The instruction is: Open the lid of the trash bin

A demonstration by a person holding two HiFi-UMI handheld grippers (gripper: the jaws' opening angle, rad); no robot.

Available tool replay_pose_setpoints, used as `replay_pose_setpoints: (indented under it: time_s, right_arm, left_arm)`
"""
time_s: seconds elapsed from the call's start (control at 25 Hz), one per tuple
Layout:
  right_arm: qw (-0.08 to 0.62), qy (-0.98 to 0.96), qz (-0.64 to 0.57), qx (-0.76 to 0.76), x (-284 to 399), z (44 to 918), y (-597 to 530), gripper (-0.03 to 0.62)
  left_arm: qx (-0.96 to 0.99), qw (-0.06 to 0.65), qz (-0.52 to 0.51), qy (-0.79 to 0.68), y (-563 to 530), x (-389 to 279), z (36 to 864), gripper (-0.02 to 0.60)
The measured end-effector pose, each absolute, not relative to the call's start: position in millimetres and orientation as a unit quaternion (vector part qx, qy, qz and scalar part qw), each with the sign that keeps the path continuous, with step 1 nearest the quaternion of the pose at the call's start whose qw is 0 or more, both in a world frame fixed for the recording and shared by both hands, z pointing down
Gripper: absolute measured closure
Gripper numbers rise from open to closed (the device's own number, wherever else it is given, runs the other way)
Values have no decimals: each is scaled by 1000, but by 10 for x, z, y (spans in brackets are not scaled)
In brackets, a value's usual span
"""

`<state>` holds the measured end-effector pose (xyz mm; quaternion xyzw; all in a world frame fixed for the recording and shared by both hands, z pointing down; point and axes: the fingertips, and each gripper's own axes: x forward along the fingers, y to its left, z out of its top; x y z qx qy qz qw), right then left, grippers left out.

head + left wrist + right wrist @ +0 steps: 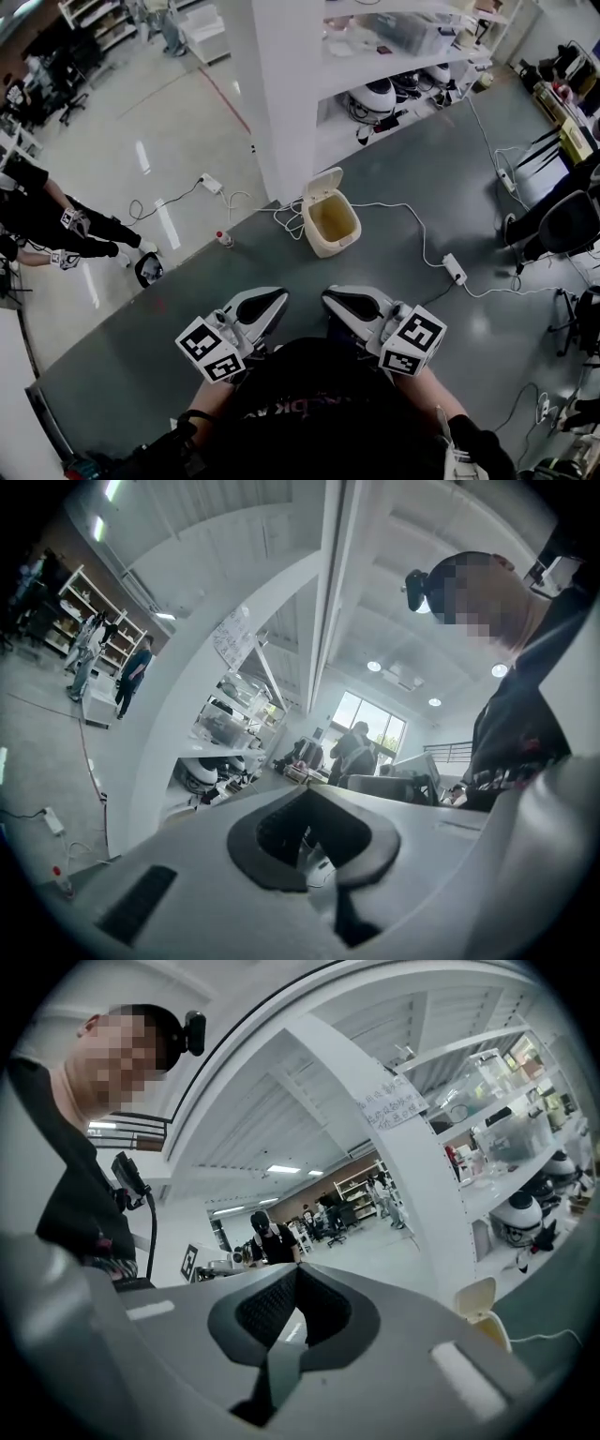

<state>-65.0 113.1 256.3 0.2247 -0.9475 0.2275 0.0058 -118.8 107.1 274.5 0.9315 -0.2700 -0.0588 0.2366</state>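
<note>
The cream trash bin stands on the grey floor by the white pillar. Its lid is raised and leans back, so the inside shows. Both grippers are held close to my body, well short of the bin and apart from it. The left gripper and the right gripper point toward the bin, side by side, each shut with nothing between the jaws. The left gripper view shows its gripper against shelves and ceiling. The right gripper view has its gripper in front and the trash bin at the lower right.
A white pillar with shelves rises just behind the bin. A white cable and power strip lie on the floor to the right. A small bottle stands to the left. A black chair is at the right, a crouching person at the left.
</note>
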Motion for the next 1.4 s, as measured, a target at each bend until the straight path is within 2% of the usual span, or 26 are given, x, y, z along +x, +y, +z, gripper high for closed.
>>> replay_pose_setpoints:
  time_s: [0.56, 1.4]
  right_arm:
    - [-3, -943, 236, 236, -740, 2645, 1384, 588]
    - [-7, -943, 222, 248, -458, 2588, 1576, 588]
  left_arm:
    - [931, 266, -66, -240, 1177, -1139, 2708, 581]
    - [940, 251, -62, -225, 1366, -846, 2637, 581]
